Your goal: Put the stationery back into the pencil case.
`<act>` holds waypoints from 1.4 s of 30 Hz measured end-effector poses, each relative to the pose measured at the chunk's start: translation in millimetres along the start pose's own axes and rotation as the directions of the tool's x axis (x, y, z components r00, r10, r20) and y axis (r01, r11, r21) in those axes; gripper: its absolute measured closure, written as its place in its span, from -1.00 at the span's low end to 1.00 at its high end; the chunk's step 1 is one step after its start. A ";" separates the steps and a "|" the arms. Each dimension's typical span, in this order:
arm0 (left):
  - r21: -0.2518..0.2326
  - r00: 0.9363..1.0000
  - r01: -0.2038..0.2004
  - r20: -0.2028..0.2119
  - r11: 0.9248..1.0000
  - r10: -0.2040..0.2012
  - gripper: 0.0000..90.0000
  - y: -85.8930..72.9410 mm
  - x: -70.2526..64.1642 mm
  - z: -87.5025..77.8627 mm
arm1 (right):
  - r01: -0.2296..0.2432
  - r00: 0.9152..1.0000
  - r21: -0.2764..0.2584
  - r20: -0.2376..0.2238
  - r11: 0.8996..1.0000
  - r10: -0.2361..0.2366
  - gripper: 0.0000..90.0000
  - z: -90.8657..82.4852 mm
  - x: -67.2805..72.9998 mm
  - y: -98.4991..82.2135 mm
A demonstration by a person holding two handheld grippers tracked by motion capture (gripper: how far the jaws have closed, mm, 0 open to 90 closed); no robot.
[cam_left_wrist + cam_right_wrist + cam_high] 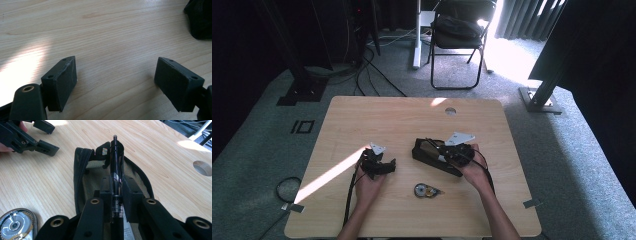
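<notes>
High view: left hand-held gripper (388, 165) rests low on the tabletop (362, 120), jaws spread wide with bare wood between them. To its right lies a round tape dispenser (426, 190). Right hand-held gripper (117, 192) pinches a slim, glossy black pen (116, 157), which points away from it over an open, dark, zipped pencil case (81, 167) lying directly beneath.

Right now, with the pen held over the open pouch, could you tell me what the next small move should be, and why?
Probably lower the right gripper a little and slide the black pen into the open pencil case. Its fingers are clamped on the pen, which lies along the unzipped opening, tip toward the far end. The left gripper rests open beside it.
</notes>
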State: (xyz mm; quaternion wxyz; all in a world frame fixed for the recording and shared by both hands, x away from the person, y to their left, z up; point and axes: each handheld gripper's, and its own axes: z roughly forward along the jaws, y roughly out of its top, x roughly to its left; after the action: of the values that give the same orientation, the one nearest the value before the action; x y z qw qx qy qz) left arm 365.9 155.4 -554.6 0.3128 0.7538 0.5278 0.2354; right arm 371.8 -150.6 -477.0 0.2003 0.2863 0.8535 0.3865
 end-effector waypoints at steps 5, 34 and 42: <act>0.000 1.000 0.000 0.000 1.000 0.000 -0.59 0.0 0.0 0.0 | 0.000 1.000 0.008 -0.003 1.000 0.000 0.77 2.9 -0.4 -0.1; -0.001 1.000 0.000 -0.001 1.000 0.000 -0.59 0.0 0.0 0.1 | 0.020 0.999 0.076 -0.037 0.997 -0.017 0.76 18.4 -0.1 -3.9; -0.001 1.000 0.000 0.000 1.000 0.000 -0.59 0.0 0.0 0.1 | 0.020 0.999 0.086 -0.040 0.996 -0.017 0.75 20.6 -2.4 -4.3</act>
State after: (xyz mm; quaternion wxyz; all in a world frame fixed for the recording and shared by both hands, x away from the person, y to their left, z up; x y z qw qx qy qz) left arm 365.9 155.4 -554.7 0.3131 0.7535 0.5279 0.2358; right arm 383.8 -143.3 -492.9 0.1747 0.2793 0.8757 0.3531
